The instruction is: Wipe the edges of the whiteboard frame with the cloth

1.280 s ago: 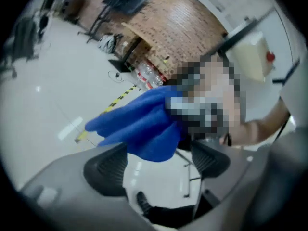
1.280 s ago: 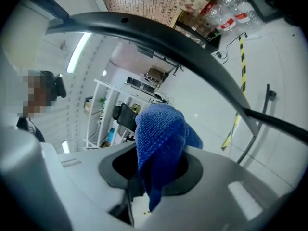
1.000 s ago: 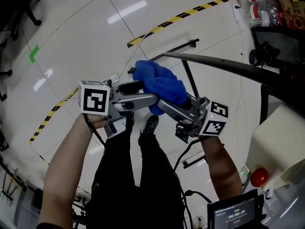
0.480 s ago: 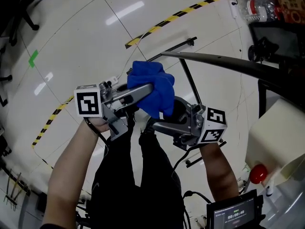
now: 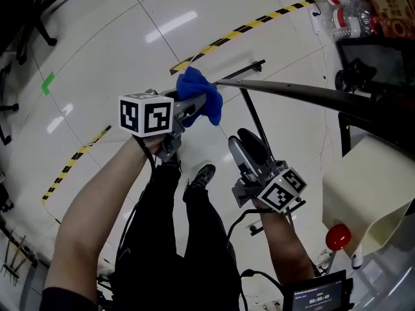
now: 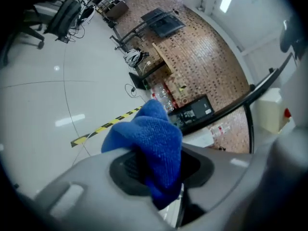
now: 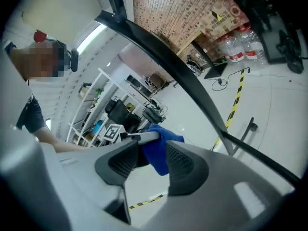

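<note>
- Change, left side: my left hand-held gripper [image 5: 198, 103] has just been closing. The left gripper view shows its two pads clamped on the blue cloth [image 5: 205, 96], with folds of cloth bulging above and below the jaws.
- Change, right side: my right hand-held gripper [image 5: 241, 138] has just been opening. A second ago it carried the cloth. Now its jaws stand wide with nothing pressed between them, and it has drawn back toward my body, well apart from the cloth.
- In the right gripper view the cloth appears in the gap between the pads, but it lies beyond them, held in the other tool.
- Meaning for the task: I judge the hand-over from right to left complete. Wiping has not begun, and the left tool is now the working tool.
- Location of the cloth: in the air, just beside the near end of the whiteboard frame [image 5: 292, 89]. I cannot tell whether it touches that dark top edge. The floor [image 5: 97, 44] lies far below.
- Pose, left: the forearm is extended forward, and the tool is aimed at the frame end and tipped slightly downward, with the marker cube facing the head camera.
- Pose, right: the forearm is lower and closer in, with the tool angled up toward the frame's underside.
- Next move, as a judgement: press the cloth onto the edge and slide it along.
</note>
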A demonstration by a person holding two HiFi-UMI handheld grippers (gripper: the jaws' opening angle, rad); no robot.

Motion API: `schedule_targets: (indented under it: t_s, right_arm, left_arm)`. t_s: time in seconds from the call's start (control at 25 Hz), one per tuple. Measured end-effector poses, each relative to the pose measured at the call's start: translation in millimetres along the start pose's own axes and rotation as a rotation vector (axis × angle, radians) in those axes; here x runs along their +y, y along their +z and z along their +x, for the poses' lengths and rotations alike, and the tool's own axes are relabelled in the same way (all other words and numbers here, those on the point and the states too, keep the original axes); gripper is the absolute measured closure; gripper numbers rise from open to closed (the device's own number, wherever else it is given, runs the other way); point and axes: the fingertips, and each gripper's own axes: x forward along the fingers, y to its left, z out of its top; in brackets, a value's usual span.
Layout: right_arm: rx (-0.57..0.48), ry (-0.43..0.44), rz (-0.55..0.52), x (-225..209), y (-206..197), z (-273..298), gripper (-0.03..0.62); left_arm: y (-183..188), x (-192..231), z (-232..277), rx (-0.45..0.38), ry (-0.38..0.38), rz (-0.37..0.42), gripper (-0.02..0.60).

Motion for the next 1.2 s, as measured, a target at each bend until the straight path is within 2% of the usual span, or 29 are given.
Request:
schedule_targets:
  t_s: [0.24, 0.44, 0.6, 0.72, 0.88, 1.04, 1.2]
  right_arm:
    - [0.089, 0.001, -0.004, 5.4, -49.5, -19.6, 0.469]
    - [0.160, -0.022, -0.010, 1.9, -82.0, -27.5, 0.479]
    - [0.150, -0.034, 0.036, -6.0, -96.4, -34.7, 0.491]
    - [0.145, -0.025, 0.058, -3.4, -100.8, -32.9, 0.496]
    - [0.138, 0.021, 0.089, 16.0, -100.2, -19.0, 0.497]
    - [0.142, 0.063, 0.079, 32.4, -94.9, -0.8, 0.502]
    - [0.140, 0.069, -0.009, 38.7, -83.1, 10.4, 0.514]
  left_arm:
    - [14.0, 26.1, 75.1, 0.042, -0.003, 0.047, 0.460]
    - [16.7, 49.2, 131.8, 0.051, -0.040, -0.025, 0.460]
    - [-1.7, 38.0, 163.0, 0.139, -0.094, 0.014, 0.460]
    - [-1.4, 7.8, 172.6, 0.179, -0.173, 0.013, 0.462]
    - [13.1, -30.7, 165.6, 0.176, -0.272, -0.028, 0.463]
    - [15.7, -40.3, 156.7, 0.189, -0.262, -0.026, 0.463]
    - [12.7, -42.8, 153.6, 0.202, -0.235, 0.013, 0.463]
